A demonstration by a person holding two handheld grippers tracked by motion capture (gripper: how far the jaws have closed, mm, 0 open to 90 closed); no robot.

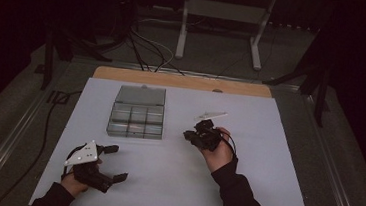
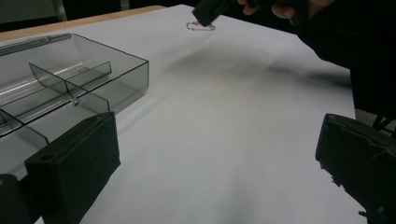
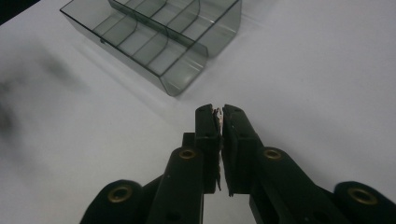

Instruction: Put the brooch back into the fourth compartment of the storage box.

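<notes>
A clear grey compartment box stands open on the white mat, left of centre. My right gripper points left, low over the mat to the right of the box. Its jaws are shut on a small thin metal piece that looks like a paper clip. In the left gripper view the paper clip sits at the right gripper's tip, touching the mat. My left gripper rests near the front left, open wide, nothing between its jaws.
The mat lies on a table with a wooden back edge. A metal stand and cables are on the floor behind. One cable trails down the left side.
</notes>
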